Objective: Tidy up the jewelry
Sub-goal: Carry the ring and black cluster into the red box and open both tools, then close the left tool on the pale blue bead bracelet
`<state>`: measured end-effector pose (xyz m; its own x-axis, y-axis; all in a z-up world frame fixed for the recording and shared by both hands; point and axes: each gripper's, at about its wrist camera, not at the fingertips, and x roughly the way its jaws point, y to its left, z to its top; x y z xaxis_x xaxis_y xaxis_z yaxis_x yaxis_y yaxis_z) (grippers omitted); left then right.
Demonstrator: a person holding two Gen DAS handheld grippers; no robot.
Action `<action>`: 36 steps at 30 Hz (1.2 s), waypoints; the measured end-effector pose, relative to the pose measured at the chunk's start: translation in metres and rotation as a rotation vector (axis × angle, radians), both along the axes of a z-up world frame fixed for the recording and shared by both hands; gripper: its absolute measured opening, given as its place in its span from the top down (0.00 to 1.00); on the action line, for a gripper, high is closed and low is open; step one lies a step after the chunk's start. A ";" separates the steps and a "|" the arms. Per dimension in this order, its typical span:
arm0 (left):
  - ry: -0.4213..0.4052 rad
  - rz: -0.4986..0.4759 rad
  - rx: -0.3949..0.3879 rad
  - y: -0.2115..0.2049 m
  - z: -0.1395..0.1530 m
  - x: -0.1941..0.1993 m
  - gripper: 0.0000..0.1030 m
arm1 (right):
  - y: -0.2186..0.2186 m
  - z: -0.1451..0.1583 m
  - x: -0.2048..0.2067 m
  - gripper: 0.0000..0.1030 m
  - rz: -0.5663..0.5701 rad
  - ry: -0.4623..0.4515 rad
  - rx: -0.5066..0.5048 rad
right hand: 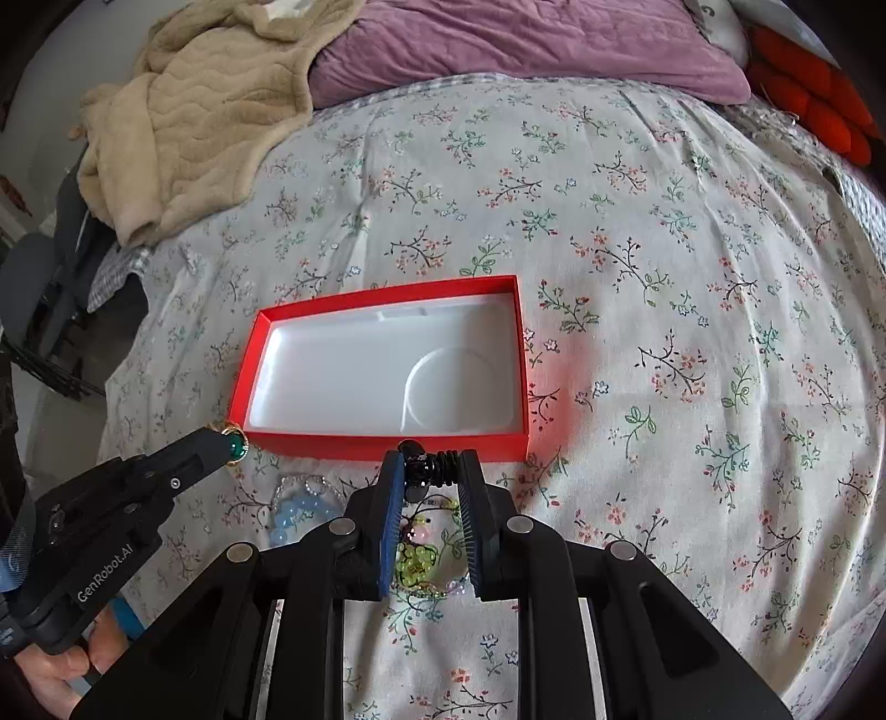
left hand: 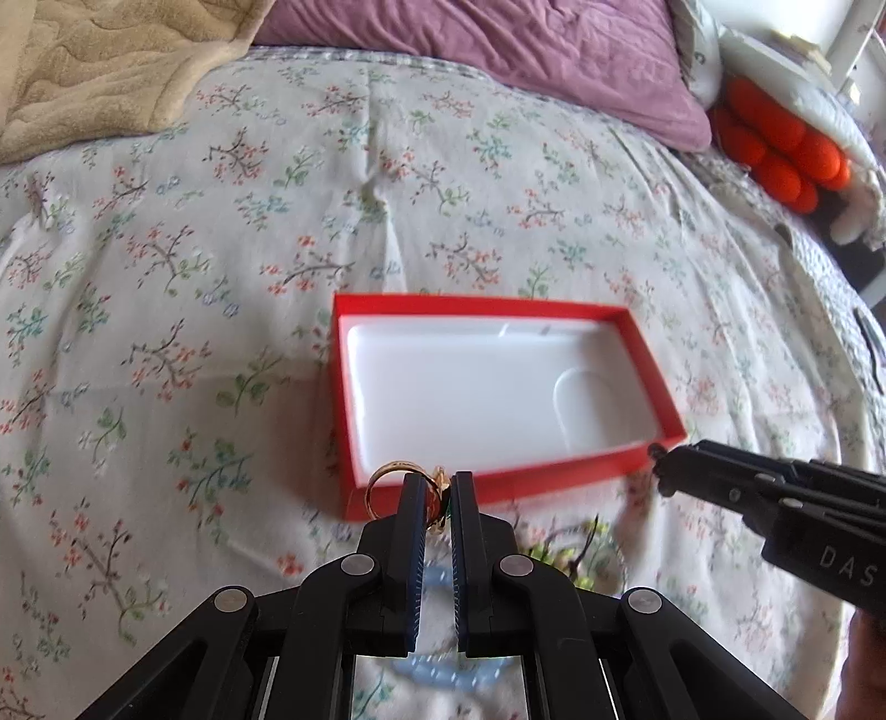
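Note:
A red box (left hand: pixel 476 304) with a bare white tray inside lies open on the flowered bedspread. My left gripper (left hand: pixel 438 487) is shut on a gold ring (left hand: pixel 382 487) with a green stone, just above the box's near wall. From the right wrist view the ring (right hand: pixel 235 440) hangs at the box's near left corner. My right gripper (right hand: pixel 432 465) is shut on a small glossy black clip (right hand: pixel 423 464) with a coiled part, just in front of the box's (right hand: pixel 387 291) near wall. Its tip (left hand: pixel 659 459) reaches in at the near right corner.
A pale blue bead bracelet (right hand: pixel 302 512) and a yellow-green bead piece (right hand: pixel 415 559) lie on the bedspread under the grippers. A beige blanket (right hand: pixel 210 111) and a purple pillow (right hand: pixel 526 50) lie at the far side. Orange cushions (left hand: pixel 786 149) sit at the far right.

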<state>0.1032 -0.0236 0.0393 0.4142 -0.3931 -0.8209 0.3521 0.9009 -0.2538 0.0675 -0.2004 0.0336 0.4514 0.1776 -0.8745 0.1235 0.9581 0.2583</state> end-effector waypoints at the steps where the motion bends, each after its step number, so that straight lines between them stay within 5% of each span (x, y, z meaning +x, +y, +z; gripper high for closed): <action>1: -0.003 0.000 -0.005 -0.003 -0.001 0.003 0.97 | -0.001 0.000 0.003 0.80 -0.008 -0.002 0.005; 21: -0.021 0.028 0.027 -0.023 -0.021 0.034 0.95 | -0.010 -0.030 0.038 0.79 -0.039 0.041 0.007; 25: -0.041 0.020 0.043 -0.025 -0.016 0.029 0.76 | -0.011 -0.024 0.034 0.75 -0.043 0.032 0.014; 36: -0.057 0.030 0.053 -0.015 0.000 0.001 0.48 | -0.015 -0.002 0.005 0.56 -0.045 0.001 -0.009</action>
